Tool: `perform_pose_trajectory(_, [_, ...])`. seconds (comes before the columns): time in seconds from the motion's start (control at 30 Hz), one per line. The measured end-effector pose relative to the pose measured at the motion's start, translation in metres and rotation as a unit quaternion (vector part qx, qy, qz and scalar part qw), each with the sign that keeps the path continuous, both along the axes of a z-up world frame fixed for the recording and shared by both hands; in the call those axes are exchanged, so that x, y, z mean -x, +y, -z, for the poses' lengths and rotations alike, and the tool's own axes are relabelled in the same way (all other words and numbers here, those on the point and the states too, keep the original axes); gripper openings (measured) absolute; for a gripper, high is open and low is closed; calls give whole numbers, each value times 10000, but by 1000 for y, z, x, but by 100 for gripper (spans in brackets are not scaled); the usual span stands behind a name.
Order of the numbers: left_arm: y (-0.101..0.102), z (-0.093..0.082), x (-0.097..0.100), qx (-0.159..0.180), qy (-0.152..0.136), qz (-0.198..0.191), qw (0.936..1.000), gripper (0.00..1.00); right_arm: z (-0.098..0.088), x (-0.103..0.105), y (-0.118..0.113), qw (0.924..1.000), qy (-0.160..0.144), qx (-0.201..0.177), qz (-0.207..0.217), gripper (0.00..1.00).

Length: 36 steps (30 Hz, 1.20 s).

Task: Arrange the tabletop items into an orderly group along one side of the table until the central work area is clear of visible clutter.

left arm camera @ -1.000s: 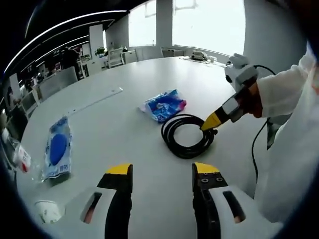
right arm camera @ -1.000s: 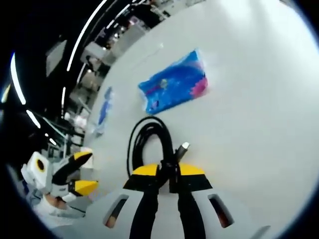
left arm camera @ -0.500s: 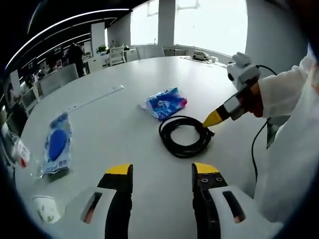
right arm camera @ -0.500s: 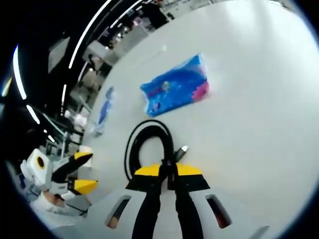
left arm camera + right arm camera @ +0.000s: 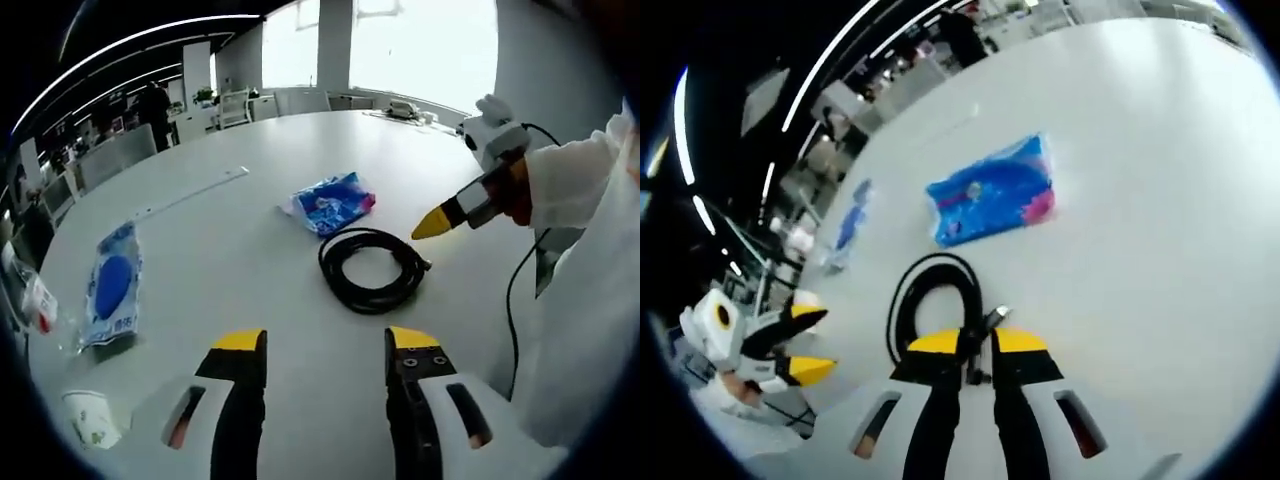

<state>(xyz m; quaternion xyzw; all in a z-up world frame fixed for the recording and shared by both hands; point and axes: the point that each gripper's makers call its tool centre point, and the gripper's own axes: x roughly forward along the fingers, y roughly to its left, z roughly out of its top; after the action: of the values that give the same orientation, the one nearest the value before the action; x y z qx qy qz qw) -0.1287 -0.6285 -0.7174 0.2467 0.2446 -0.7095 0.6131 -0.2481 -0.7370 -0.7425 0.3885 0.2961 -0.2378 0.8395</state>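
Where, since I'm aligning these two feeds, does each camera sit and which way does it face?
Left gripper view: rides the left gripper, jaws apart, facing across the table; a white sleeve shows beside the right gripper.
Right gripper view: rides the right gripper, jaws close together, looking down at the black cable.
Shared: black cable, blue packet, each other's gripper.

Bare table (image 5: 300, 300) before the coiled cable (image 5: 372, 270), seemingly unobstructed.
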Motion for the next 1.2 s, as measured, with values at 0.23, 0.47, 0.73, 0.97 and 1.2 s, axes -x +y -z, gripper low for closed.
perform_pose_trajectory(0.23, [1,3,-1,-56,58,-78,9999,46,0,-8,6,9992,17,162,-361,7])
perform_pose_trajectory(0.47, [3,5,-3,-94,63,-125,9999,45,14,-9,18,9984,134,-39,-545,9])
perform_pose_trajectory(0.73, [6,10,-4,-158,110,-155,9997,45,18,-10,17,9982,159,-37,-568,10])
perform_pose_trajectory(0.97, [5,10,-3,-168,114,-118,9997,45,19,-10,16,9988,111,-122,-471,10])
perform_pose_trajectory(1.2, [6,14,-4,-249,208,-197,9993,44,20,-10,15,9991,46,-242,-345,9])
